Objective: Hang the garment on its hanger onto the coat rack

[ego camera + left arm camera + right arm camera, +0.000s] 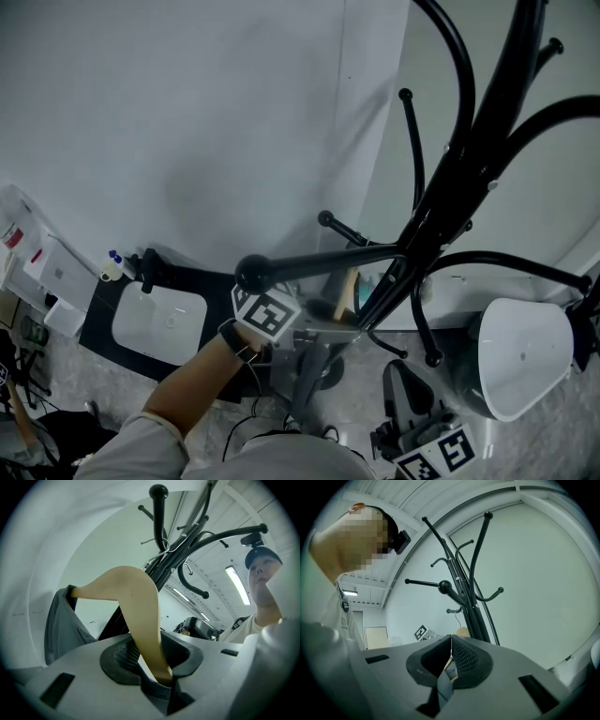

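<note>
White wall (pixel 187 112) backs the coat rack (pixel 436 202). Left tongs (pixel 158 666) clench the wooden hanger (pixel 139 604), with the grey garment (pixel 58 625) draped to their left. Right tongs (pixel 451 654) are clenched empty.

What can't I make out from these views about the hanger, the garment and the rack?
1) hook of the hanger: right gripper view, too small to tell whether it rests on a coat rack arm.
2) garment: left gripper view shows one grey edge; the left gripper body cuts off the rest.
3) hanger, head view: mostly behind a rack arm.
</note>
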A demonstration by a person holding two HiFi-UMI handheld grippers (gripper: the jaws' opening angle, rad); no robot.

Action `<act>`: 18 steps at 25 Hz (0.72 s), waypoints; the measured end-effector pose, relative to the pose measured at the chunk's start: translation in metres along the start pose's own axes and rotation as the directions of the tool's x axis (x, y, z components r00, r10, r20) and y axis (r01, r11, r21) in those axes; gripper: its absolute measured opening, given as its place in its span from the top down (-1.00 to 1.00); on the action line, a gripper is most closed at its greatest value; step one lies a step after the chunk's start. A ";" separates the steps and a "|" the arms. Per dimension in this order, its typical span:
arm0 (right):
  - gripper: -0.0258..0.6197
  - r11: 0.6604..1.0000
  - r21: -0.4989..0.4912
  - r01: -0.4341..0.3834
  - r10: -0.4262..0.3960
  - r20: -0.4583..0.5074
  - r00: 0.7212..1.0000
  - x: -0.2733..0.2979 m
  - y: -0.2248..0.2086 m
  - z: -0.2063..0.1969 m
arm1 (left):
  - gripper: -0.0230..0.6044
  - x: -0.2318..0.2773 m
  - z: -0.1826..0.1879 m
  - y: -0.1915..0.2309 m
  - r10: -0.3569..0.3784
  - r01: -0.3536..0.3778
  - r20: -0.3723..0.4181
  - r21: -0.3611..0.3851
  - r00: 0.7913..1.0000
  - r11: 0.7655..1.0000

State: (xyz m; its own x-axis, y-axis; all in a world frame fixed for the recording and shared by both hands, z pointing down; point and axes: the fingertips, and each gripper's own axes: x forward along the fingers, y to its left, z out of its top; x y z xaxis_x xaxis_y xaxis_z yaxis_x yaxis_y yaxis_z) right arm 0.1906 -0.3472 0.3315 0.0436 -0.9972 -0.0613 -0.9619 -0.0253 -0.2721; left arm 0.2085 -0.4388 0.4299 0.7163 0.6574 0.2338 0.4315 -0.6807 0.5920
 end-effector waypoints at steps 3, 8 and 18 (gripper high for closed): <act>0.87 1.000 -0.002 -0.003 0.003 -0.006 1.000 0.002 -0.001 -0.002 | 0.52 -0.001 0.006 -0.007 0.023 -0.023 -0.009 -0.009 1.000 1.000; 0.87 1.000 -0.007 -0.019 0.019 -0.031 0.999 0.008 0.001 -0.009 | 0.51 0.003 0.014 -0.014 0.002 -0.003 0.036 0.016 0.999 1.000; 0.87 0.996 -0.008 -0.085 0.084 -0.039 0.996 0.016 0.013 -0.011 | 0.29 -0.013 0.016 -0.004 0.171 -0.174 0.051 0.061 0.984 0.983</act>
State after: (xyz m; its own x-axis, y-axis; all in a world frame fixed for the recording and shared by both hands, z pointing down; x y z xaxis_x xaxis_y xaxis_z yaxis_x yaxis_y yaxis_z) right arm 0.1763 -0.3645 0.3376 -0.0482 -0.9978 -0.0462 -0.9644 0.0585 -0.2579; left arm 0.2068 -0.4499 0.4125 0.8067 0.5139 0.2919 0.3331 -0.8033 0.4938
